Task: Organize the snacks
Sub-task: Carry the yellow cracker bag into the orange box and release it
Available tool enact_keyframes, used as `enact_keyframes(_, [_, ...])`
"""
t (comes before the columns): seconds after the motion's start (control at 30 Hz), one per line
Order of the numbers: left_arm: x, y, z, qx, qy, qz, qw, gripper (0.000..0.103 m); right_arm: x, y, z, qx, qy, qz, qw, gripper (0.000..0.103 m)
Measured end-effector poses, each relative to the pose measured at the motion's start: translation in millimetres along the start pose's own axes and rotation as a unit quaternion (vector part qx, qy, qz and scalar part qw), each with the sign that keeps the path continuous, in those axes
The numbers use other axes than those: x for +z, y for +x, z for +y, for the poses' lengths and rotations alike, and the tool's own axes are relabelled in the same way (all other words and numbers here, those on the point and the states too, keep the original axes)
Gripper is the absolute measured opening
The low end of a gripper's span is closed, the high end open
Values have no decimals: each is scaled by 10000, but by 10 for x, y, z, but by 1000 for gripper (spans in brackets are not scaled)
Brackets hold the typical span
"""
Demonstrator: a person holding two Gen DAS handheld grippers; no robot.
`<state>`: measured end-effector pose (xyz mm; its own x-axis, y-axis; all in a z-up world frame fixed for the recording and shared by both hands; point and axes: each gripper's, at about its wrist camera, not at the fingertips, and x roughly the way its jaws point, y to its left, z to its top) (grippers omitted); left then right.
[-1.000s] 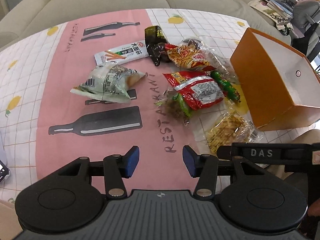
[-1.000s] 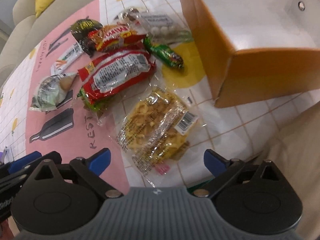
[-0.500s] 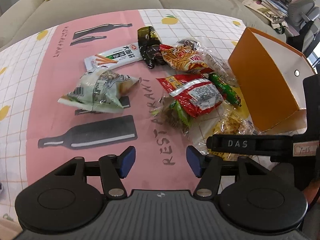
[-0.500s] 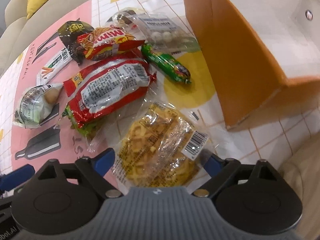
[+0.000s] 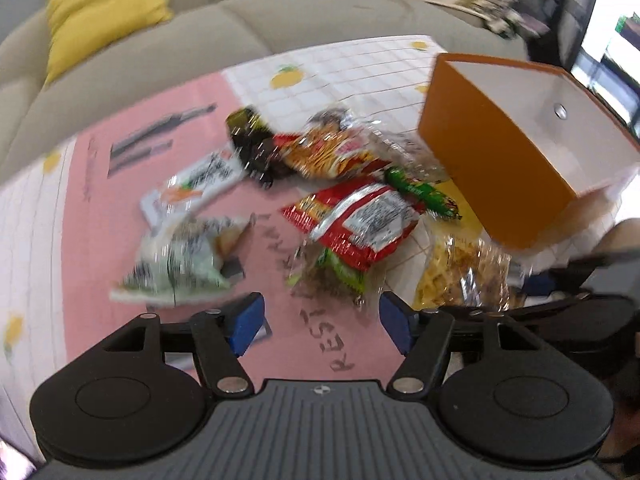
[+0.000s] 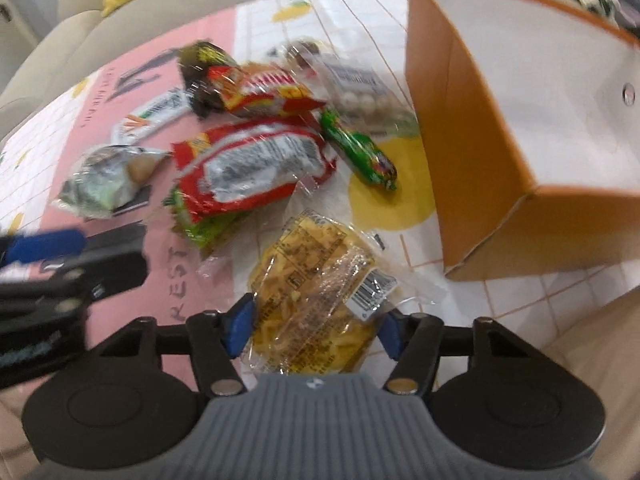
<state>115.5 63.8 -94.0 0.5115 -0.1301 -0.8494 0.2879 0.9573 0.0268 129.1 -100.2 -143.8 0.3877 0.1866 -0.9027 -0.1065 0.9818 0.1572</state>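
Observation:
Several snack packs lie on the tablecloth beside an open orange box with a white inside. My right gripper has its jaws closed in against both sides of a clear yellow noodle-snack pack, which also shows in the left wrist view. My left gripper is open and empty, low over the pink cloth, just short of a red pack. A pale green pack, a green candy roll and an orange-red pack lie around it.
The orange box stands at the right of the pile. A white carrot-print pack and a dark pack lie farther back. A beige sofa with a yellow cushion runs behind the table. The table's near right edge is close to my right gripper.
My right gripper has moved forward over the yellow noodle pack and its jaws have narrowed onto it. My left gripper has opened wider and shifted; both views are blurred by motion.

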Motion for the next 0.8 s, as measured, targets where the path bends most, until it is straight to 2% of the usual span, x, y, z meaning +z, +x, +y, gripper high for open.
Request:
enact_keyframes(0.13, [81,-63,-79,9,587,-168,9981,77,28,-223,-18,31,-199,-222,9995,57])
enact_keyframes(0.27, [178,-121,-184,-136,1245,-248,9918,77,67,-513,-51,71,-435,-401,9982,56])
enact_keyframes(0.4, [290,-93,-367,-93,1956,-149,9805,78,133,-842,-155,82,-628,-639,9959,56])
enact_keyframes(0.5, [357,12,-513,-44,2428,-42,9701,78,267,-1061,-333,164,-523,-718,9959,55])
enact_keyframes(0.63, [433,232,-673,-55,2875,120,9577,78,506,-1282,-601,267,-439,-772,9957,55])
enact_keyframes(0.7, [458,358,-745,-43,3120,165,9499,79,633,-1341,-720,213,-473,-843,9951,55])
enact_keyframes(0.8, [523,587,-821,-56,3293,347,9436,79,826,-1367,-958,113,-417,-814,9957,55])
